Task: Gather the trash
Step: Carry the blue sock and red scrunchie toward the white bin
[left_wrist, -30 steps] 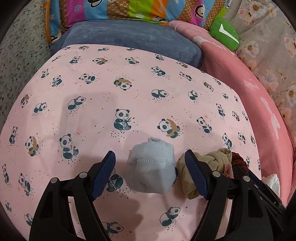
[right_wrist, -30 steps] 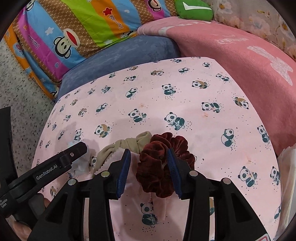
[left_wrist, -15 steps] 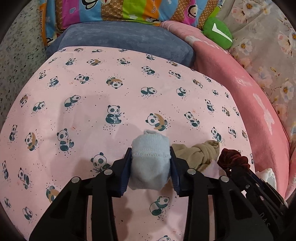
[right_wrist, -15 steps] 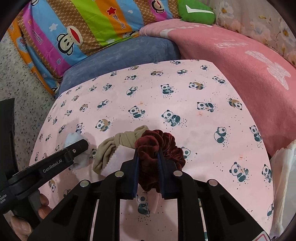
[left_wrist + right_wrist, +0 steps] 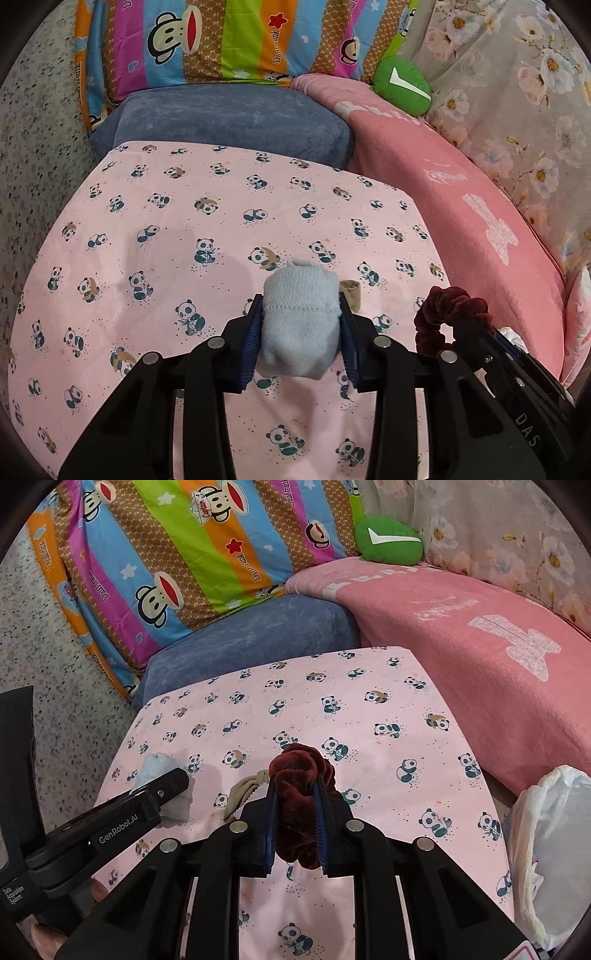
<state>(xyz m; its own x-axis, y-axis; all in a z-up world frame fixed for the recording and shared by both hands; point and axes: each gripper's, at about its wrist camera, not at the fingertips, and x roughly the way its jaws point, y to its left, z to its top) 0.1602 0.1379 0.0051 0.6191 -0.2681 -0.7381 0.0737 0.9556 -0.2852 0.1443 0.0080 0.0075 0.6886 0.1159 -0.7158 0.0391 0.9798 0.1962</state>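
The left tool [image 5: 301,334] is clamped on a pale blue knitted sock [image 5: 300,325], rolled in a soft lump. The right tool [image 5: 295,825] is clamped on a dark red velvet scrunchie [image 5: 300,805]. Both are over the panda sheet [image 5: 369,716], a beige band [image 5: 243,792] lying between them.

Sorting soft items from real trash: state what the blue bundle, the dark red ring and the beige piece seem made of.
Blue bundle: looks like knitted fabric, matte, with a stitched seam line; probably a sock. Dark red ring: plush, velvet-like cloth, gathered in ruffles with a soft sheen; a scrunchie. Beige piece: thin ribbed stretch fabric, knotted, matte; exact fibre unclear.
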